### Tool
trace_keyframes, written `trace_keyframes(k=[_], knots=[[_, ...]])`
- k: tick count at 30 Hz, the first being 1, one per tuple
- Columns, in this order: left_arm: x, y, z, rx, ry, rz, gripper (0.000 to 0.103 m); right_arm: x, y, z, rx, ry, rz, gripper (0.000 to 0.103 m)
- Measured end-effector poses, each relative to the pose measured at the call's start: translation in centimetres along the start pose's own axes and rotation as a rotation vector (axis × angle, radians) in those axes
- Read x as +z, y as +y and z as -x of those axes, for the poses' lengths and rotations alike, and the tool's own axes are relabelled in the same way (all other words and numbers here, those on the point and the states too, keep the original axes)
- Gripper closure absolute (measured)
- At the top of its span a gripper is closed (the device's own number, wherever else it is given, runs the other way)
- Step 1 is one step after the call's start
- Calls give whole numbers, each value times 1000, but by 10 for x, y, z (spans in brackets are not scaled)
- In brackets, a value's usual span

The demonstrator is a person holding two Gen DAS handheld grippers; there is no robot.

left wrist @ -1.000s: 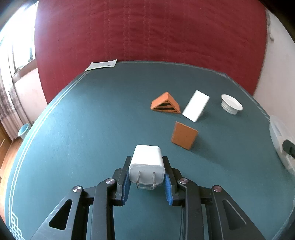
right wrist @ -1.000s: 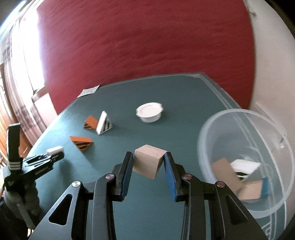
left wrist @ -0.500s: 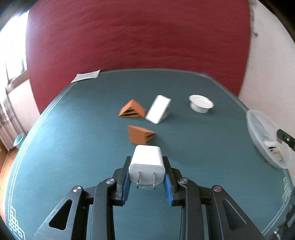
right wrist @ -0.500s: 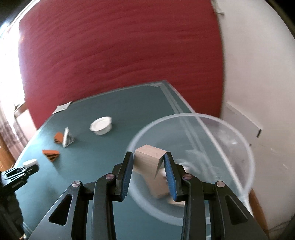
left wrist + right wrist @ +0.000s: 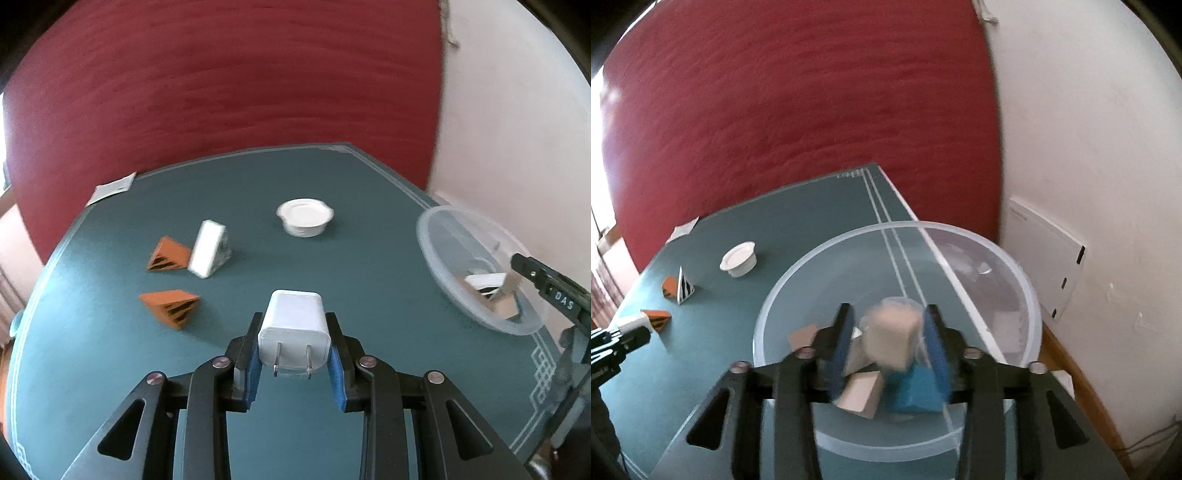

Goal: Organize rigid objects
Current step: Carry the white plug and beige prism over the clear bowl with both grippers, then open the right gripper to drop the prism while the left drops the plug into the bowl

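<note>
The right gripper (image 5: 889,341) hangs over the clear bowl (image 5: 1015,273), jaws spread, a blurred wooden cube (image 5: 891,341) loose between them above other blocks, one blue (image 5: 916,393). The left gripper (image 5: 293,345) clamps a white charger (image 5: 294,325) over the green table (image 5: 110,350).

A red curtain (image 5: 221,92) hangs behind the green table (image 5: 369,240), where a paper slip (image 5: 110,188) lies at the far edge.

Wooden block (image 5: 892,338) blurred between spread jaws, above clear bowl (image 5: 1015,266), green table (image 5: 798,236).
</note>
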State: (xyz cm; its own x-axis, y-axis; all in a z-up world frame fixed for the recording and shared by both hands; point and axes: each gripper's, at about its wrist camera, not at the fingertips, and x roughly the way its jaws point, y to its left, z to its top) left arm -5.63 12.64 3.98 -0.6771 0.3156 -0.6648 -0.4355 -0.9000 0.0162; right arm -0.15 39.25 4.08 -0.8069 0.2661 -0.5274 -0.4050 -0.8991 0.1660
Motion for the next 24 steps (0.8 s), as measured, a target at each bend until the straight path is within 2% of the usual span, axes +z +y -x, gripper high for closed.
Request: trace_keyframes(k=[5, 14, 24], knots=[[15, -27, -1, -41, -25, -42, 71, 0, -6, 7, -4, -50, -34, 54], [34, -74, -5, -106, -59, -126, 71, 0, -7, 16, 17, -87, -66, 53], [45, -101, -16, -154, -66, -176, 71, -2, -12, 27, 27, -119, -80, 49]])
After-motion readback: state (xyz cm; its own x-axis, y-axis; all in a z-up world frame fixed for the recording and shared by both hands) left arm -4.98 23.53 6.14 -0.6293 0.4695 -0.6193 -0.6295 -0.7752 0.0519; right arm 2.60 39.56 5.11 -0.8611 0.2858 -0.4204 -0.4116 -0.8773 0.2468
